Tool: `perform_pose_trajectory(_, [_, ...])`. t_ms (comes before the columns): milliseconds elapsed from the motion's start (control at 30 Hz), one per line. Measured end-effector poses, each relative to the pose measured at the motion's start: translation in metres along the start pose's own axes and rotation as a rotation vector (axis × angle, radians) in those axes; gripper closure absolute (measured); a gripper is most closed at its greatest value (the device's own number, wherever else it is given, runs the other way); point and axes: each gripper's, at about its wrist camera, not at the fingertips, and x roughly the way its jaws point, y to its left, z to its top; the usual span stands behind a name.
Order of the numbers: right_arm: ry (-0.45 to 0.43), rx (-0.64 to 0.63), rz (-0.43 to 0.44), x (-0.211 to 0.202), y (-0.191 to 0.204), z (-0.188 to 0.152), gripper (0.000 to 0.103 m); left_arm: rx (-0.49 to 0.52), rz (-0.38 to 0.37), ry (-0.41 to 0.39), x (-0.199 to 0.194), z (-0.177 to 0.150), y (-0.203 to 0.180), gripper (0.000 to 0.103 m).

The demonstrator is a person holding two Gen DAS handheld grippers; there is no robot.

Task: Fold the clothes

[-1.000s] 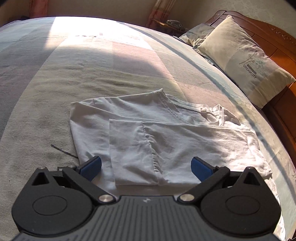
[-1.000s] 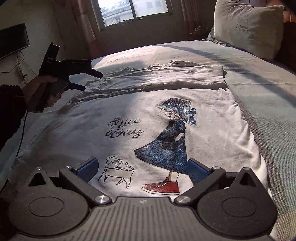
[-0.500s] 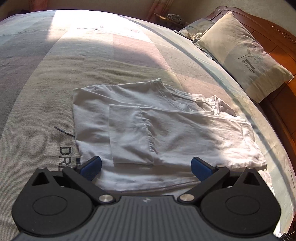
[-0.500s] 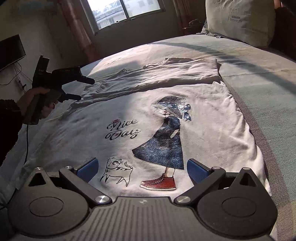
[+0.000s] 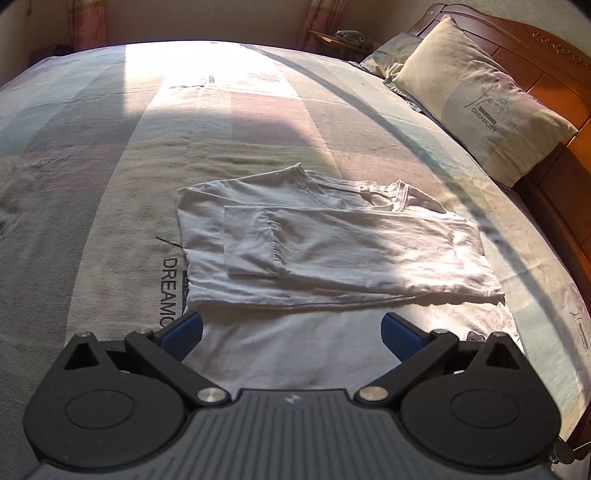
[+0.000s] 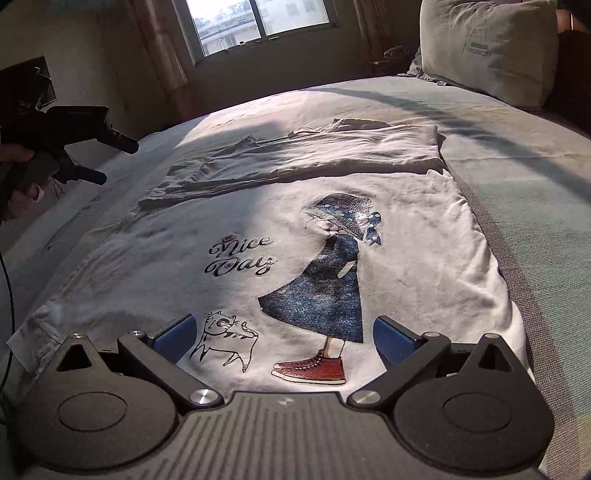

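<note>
A white long-sleeved shirt (image 6: 406, 254) lies flat on the bed, printed with a girl in a blue dress, a cat and "Nice Day". Its far side and both sleeves are folded over onto the body as a long band (image 5: 332, 240) (image 6: 314, 158). My left gripper (image 5: 291, 328) hovers open above the shirt's near plain part, nothing between its blue pads. My right gripper (image 6: 282, 334) is open too, low over the hem by the cat and red shoes. In the right wrist view the left gripper (image 6: 107, 158) hangs above the bed at the far left, held by a hand.
The striped bedspread (image 5: 110, 166) stretches wide around the shirt. A beige pillow (image 5: 476, 96) leans on the wooden headboard (image 5: 546, 51) at the right. A window (image 6: 258, 22) with curtains and a dark screen (image 6: 22, 85) stand beyond the bed.
My left gripper has drawn back from the folded band, so more shirt and bedspread lettering show. In the right wrist view it moved left. The right gripper edged back slightly.
</note>
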Motion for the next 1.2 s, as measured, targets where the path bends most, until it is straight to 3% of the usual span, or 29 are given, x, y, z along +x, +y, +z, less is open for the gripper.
perform_pose_trajectory(133, [-0.007, -0.095, -0.068, 0.005, 0.012, -0.005, 0.000, 0.039, -0.019, 0.046, -0.003, -0.051, -0.025, 0.001])
perform_pose_trajectory(300, [-0.019, -0.169, -0.128, 0.009, 0.021, -0.011, 0.000, 0.043, 0.055, 0.094, 0.006, -0.142, -0.031, 0.001])
perform_pose_trajectory(400, [-0.029, -0.161, -0.134, 0.009, 0.021, -0.014, 0.000, 0.127, 0.141, 0.022, -0.007, -0.185, -0.043, 0.000])
perform_pose_trajectory(467, [-0.037, -0.164, -0.145, 0.008, 0.022, -0.016, 0.000, 0.123, 0.157, -0.004, -0.019, -0.204, -0.047, 0.001])
perform_pose_trajectory(600, [-0.043, -0.162, -0.173, 0.006, 0.026, -0.020, 0.000, 0.129, 0.178, 0.000, -0.035, -0.209, -0.054, 0.001])
perform_pose_trajectory(800, [-0.080, -0.166, -0.183, 0.002, 0.028, -0.028, 0.000, 0.118, 0.146, -0.092, -0.030, -0.185, -0.057, 0.001])
perform_pose_trajectory(933, [-0.094, -0.158, -0.197, 0.001, 0.029, -0.031, 0.000, 0.080, 0.127, -0.043, -0.007, -0.184, -0.051, 0.001])
perform_pose_trajectory(1200, [-0.109, -0.127, -0.222, -0.012, 0.032, -0.044, 0.000, 0.255, 0.125, -0.098, -0.037, -0.229, -0.055, 0.001])
